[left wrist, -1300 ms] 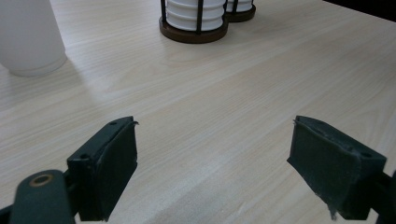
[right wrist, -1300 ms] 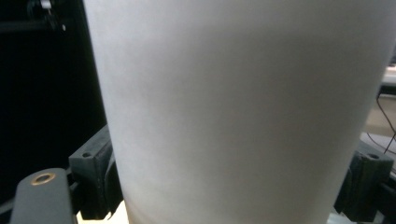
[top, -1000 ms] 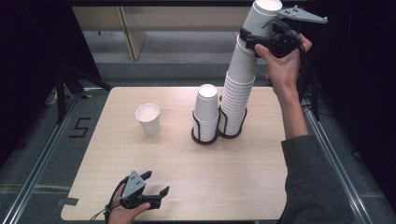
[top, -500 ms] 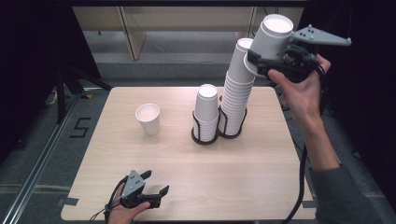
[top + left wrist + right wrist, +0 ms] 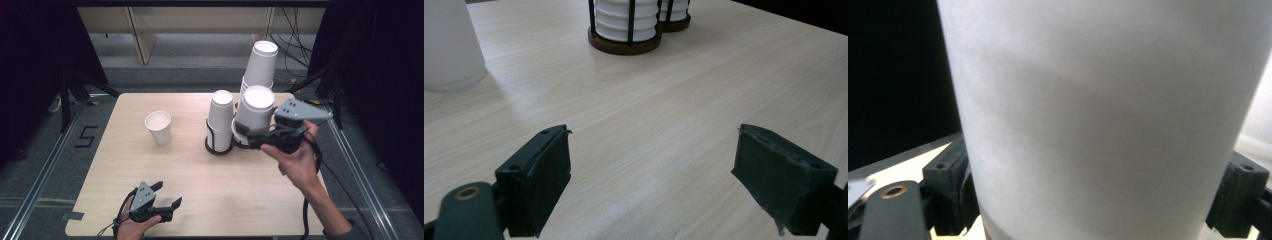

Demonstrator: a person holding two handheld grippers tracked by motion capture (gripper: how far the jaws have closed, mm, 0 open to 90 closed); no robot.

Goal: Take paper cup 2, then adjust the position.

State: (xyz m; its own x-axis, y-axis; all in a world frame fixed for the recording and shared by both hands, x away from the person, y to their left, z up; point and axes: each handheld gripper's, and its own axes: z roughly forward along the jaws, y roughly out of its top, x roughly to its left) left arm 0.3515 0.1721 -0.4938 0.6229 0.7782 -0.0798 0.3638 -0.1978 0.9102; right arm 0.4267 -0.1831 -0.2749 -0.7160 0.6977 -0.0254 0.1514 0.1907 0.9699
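My right gripper [image 5: 246, 136] is shut on an upside-down white paper cup [image 5: 254, 112], held in the air in front of the tall stack of cups [image 5: 263, 60]. In the right gripper view that cup [image 5: 1103, 110] sits between the two black jaws. A shorter stack [image 5: 220, 115] stands in a dark wire holder [image 5: 220, 148]. A single cup [image 5: 159, 127] stands upright on the table to the left. My left gripper [image 5: 169, 193] rests near the table's front edge, open with nothing between its jaws [image 5: 651, 170].
The wooden table [image 5: 200, 180] has bare room in its middle and front. In the left gripper view, the single cup [image 5: 449, 45] is at far left and the wire holder [image 5: 626, 45] stands ahead. Metal rails run along both sides of the table.
My right gripper lifted the top cup off the tall stack, then brought it down and toward the person. The left gripper has kept still.
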